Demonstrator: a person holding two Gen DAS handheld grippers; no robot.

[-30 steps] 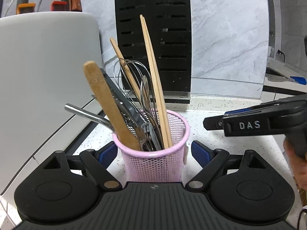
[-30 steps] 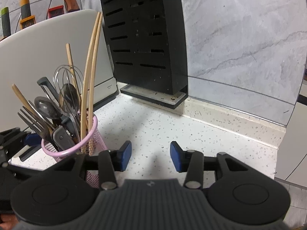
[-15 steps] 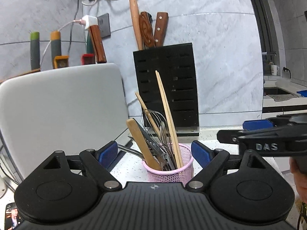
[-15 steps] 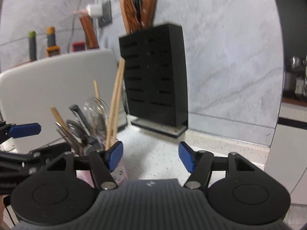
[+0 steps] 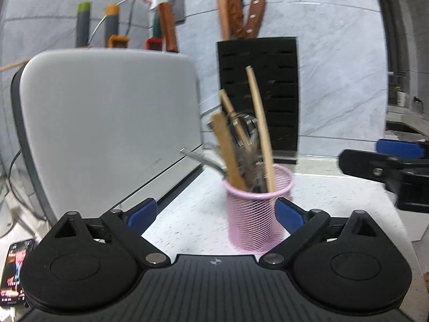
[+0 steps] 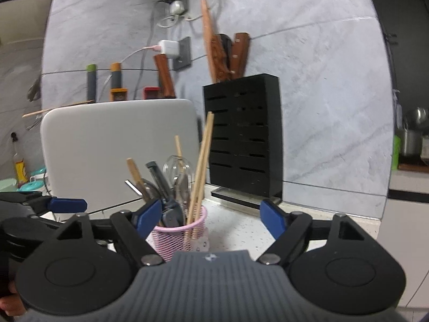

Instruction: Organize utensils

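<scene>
In the left wrist view, the left gripper stood open, nothing between its fingers. The pink cup of utensils stood on the speckled bench just ahead of the fingers, nearer the right one, apparently clear of both, though blur hid the margin. A white board leaned beyond the left finger, and a black knife block stood behind the cup. The right gripper showed far to the right.

In the right wrist view, the right gripper had just been opening; its fingers stood wide with nothing gripped. The cup sat low, just ahead of the left finger, holding chopsticks, a whisk and cutlery. The block rose beyond the right finger. The left gripper showed at the left edge.
</scene>
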